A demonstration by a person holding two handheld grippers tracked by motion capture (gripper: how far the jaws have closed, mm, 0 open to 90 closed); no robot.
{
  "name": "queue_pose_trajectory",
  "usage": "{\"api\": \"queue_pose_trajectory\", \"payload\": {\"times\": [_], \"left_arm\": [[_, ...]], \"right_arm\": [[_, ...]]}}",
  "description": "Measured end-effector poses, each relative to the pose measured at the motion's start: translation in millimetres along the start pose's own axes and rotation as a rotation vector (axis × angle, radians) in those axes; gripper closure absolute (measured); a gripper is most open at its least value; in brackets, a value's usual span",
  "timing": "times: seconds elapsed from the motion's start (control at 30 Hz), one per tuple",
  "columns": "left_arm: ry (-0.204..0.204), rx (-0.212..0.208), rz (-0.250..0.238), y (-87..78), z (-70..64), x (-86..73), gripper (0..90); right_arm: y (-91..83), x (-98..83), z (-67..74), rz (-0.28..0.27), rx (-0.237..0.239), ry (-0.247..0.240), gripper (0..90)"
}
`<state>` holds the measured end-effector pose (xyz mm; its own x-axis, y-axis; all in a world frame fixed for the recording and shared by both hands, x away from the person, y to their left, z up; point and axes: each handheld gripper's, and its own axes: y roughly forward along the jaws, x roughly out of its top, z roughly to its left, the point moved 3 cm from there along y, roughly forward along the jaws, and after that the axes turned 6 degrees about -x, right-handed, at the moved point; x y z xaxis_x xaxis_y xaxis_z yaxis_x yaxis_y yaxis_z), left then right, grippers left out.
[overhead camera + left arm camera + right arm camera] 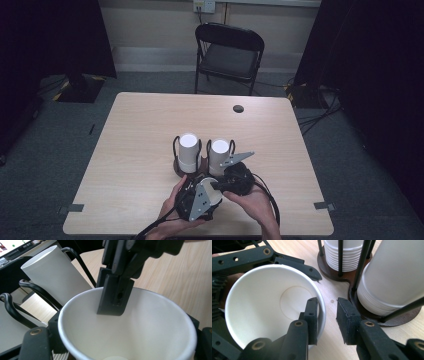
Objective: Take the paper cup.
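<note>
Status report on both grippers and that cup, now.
Left gripper shut on paper cup, holding its outside. Right gripper open, one jaw inside the cup rim, one outside. Two cup stacks in their holder right behind, close.

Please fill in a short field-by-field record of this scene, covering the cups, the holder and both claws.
surface: wooden table
loose cup: white paper cup, open end toward the right gripper view
left claw: left claw clasps the cup's outside, jaws on either side
right claw: right claw open, one jaw inside the cup rim, the other outside
stacks: two stacks of white paper cups, upside down
holder: dark wooden base with black wire uprights around each stack
background: black folding chair beyond the table
</note>
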<state>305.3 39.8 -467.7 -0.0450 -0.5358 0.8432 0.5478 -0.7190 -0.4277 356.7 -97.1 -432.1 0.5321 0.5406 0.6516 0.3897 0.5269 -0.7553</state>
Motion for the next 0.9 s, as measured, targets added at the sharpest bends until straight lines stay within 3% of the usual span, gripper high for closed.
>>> {"api": "queue_pose_trajectory", "payload": {"times": [0.2, 0.43, 0.6, 0.9], "left_arm": [[-0.037, 0.005, -0.02, 0.3, 2.8, -3.2, 21.9], [-0.11, -0.023, -0.024, 0.5, 7.2, -7.4, 21.8], [-0.16, -0.01, -0.039, -0.7, 9.9, -10.1, 21.8], [-0.178, 0.006, -0.028, -3.1, 10.8, -10.1, 21.9]], "right_arm": [[-1.7, -5.2, -2.5, -0.075, -0.014, 0.013, 62.8], [-3.3, -13.9, -2.7, -0.184, -0.039, 0.025, 58.4], [-5.7, -17.4, -4.9, -0.242, -0.047, 0.043, 55.5], [-8.9, -21.9, -6.3, -0.361, -0.061, 0.036, 53.2]]}}
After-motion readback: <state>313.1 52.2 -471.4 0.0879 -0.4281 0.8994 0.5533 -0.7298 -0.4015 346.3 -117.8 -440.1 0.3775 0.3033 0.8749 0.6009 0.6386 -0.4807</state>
